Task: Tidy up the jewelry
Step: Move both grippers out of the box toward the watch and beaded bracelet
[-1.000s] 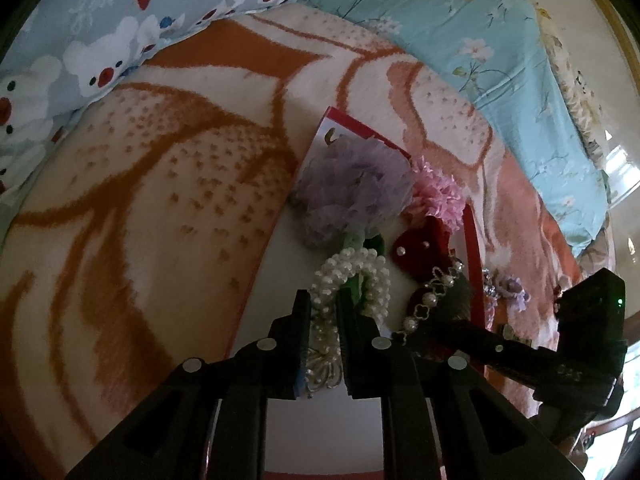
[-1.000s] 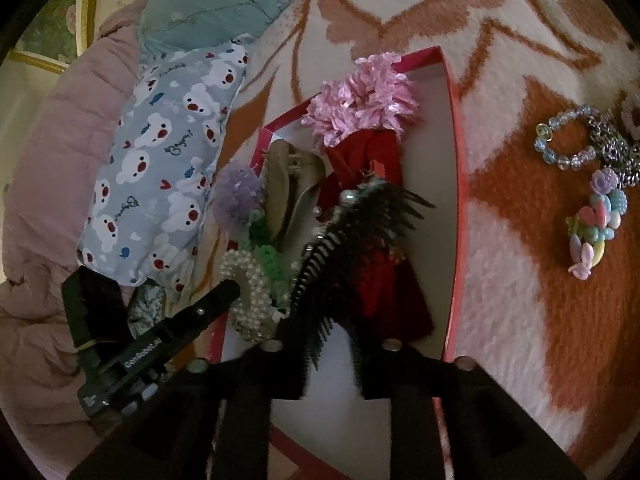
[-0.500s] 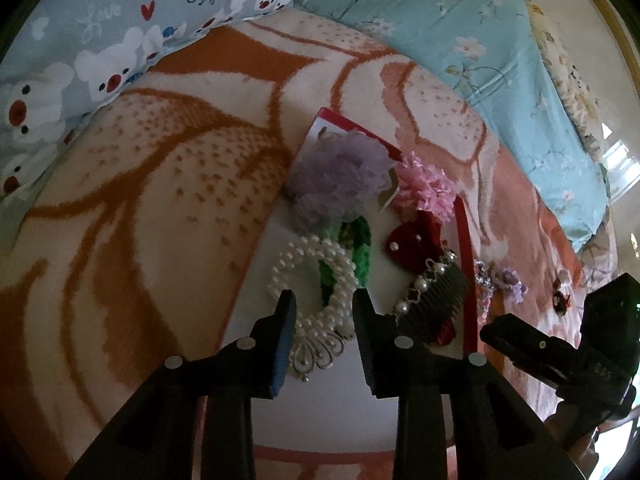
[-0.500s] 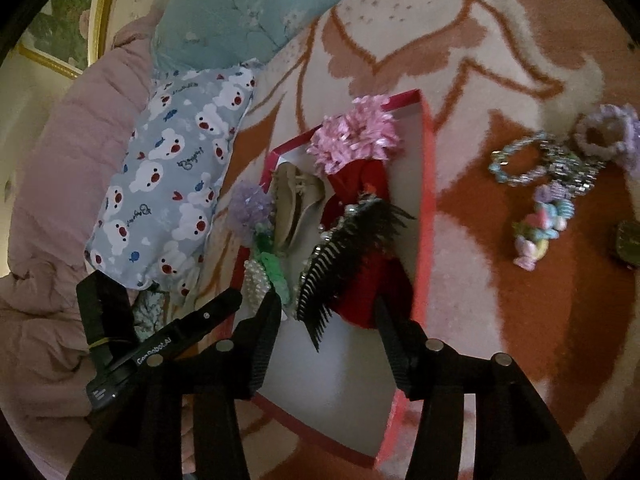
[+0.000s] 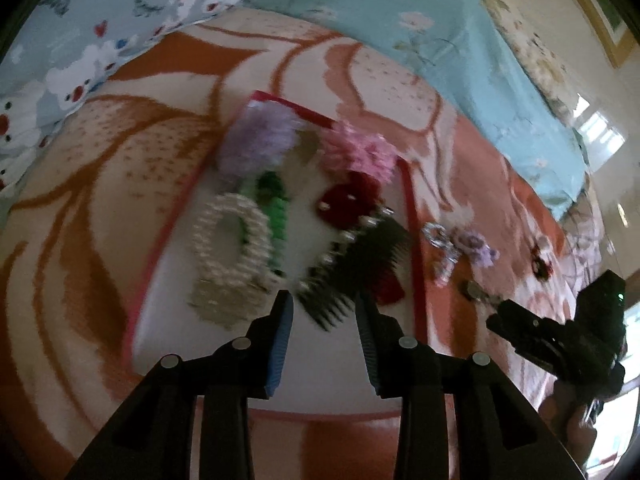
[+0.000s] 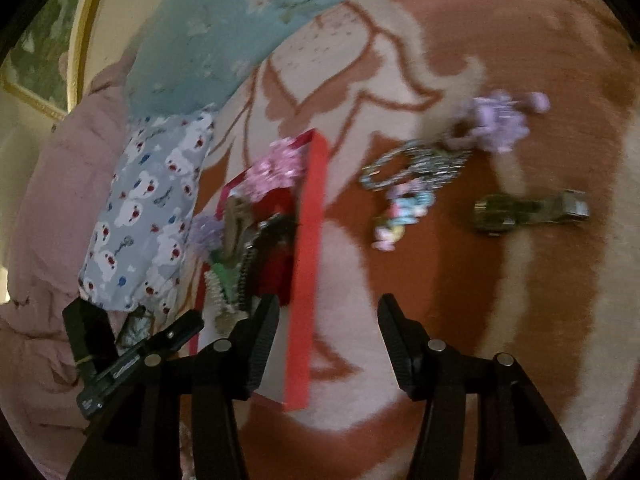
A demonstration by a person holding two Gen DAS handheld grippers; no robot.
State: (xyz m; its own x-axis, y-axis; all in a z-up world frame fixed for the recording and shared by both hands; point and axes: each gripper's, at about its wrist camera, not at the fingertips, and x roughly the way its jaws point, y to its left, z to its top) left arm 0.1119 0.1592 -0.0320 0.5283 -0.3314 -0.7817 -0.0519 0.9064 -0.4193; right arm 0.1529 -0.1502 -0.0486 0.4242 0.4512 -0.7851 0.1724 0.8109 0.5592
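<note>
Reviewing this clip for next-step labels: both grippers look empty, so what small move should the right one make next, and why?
Probably swing the right gripper, open and empty, toward the beaded bracelet lying on the blanket outside the red-rimmed box. The pearl bracelet and black comb already lie inside; the left gripper is open too.

Comb [image 5: 356, 268] in tray [image 5: 416, 264], right of bracelet [image 5: 232, 236].

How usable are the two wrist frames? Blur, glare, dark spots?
Left wrist: motion blur smears the pearl bracelet and comb; the window is blown out. Right wrist: heavier blur on the beaded bracelets; the red box interior is dim; strong fisheye bending in both.
</note>
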